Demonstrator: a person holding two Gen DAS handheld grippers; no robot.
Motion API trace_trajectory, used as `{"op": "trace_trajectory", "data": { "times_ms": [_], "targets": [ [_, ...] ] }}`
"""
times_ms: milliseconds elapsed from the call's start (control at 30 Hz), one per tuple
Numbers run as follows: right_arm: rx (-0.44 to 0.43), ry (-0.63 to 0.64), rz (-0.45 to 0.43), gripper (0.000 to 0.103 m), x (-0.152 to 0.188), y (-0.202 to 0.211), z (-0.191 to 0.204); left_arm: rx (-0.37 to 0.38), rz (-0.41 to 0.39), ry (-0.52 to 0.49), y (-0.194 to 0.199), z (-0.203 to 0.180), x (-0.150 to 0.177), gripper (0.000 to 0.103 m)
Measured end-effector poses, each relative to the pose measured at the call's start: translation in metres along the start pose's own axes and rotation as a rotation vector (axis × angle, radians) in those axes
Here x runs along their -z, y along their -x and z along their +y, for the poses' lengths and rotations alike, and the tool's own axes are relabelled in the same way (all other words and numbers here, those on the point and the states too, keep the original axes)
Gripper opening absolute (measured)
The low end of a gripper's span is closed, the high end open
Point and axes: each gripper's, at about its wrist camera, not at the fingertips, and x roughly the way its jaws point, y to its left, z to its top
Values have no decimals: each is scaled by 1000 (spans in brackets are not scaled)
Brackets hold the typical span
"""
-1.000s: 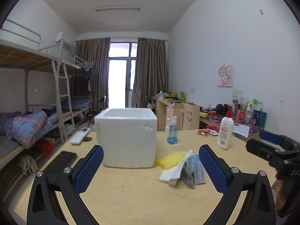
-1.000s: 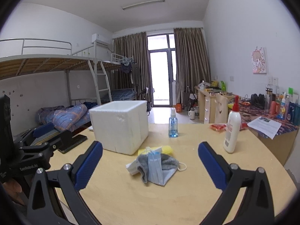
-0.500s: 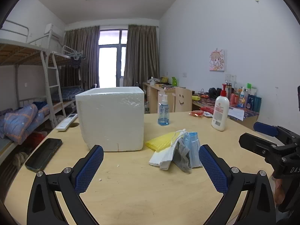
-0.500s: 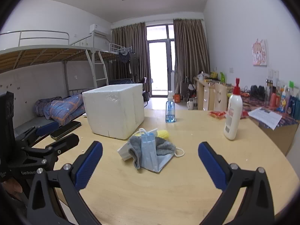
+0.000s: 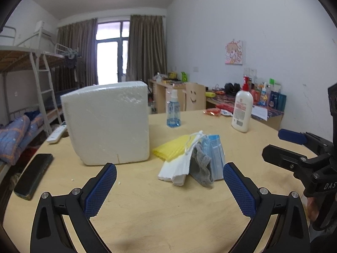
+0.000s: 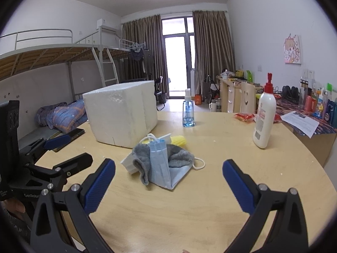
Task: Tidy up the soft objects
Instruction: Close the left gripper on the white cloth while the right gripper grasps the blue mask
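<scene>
Compared with a second ago, both grippers have been carried lower and nearer to the table (image 5: 168, 221); the foam box (image 5: 107, 122), whose open top could then be seen from the left wrist, is now viewed from the side, so its inside is hidden and it cannot be told whether anything lies in it. The pile of soft objects (image 6: 162, 160) has grown larger in both views and is now set at the centre of the right wrist frame; this is judged to be an approach, with nothing yet picked up and the sorting still to begin.

The left gripper (image 5: 169, 185) is held with its jaws spread wide and nothing between them; the right gripper (image 6: 168, 183) is likewise spread and empty, and the pile is seen just beyond its tips, not touched.

The pile is made up of a grey cloth (image 6: 143, 158), a blue face mask (image 6: 160, 164), a white folded piece (image 5: 174, 168) and a yellow item (image 5: 170, 147); they are overlapped and lie on the table just to the right of the foam box in the left wrist frame, apart from it.

A blue spray bottle (image 6: 188, 110) and a white pump bottle (image 6: 264, 118) are stood farther back, at centre and right; a dark phone (image 5: 33, 175) is laid at the left edge.
</scene>
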Motion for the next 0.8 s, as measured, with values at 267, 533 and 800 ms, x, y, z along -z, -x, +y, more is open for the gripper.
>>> {"op": "trace_trajectory", "data": {
  "times_ms": [267,533,800],
  "targets": [
    [1,-11,48,103,0,-18,-4,46,93,-15,-29,4,-2,85],
    [-8,-17,83,103,-1,-27,-8,88,240,-39,-69,-1,-4,64],
    [-10,-39,112,103,-1,-36,-14,115,338,-33,-95,-3,-2,41]
  ]
}}
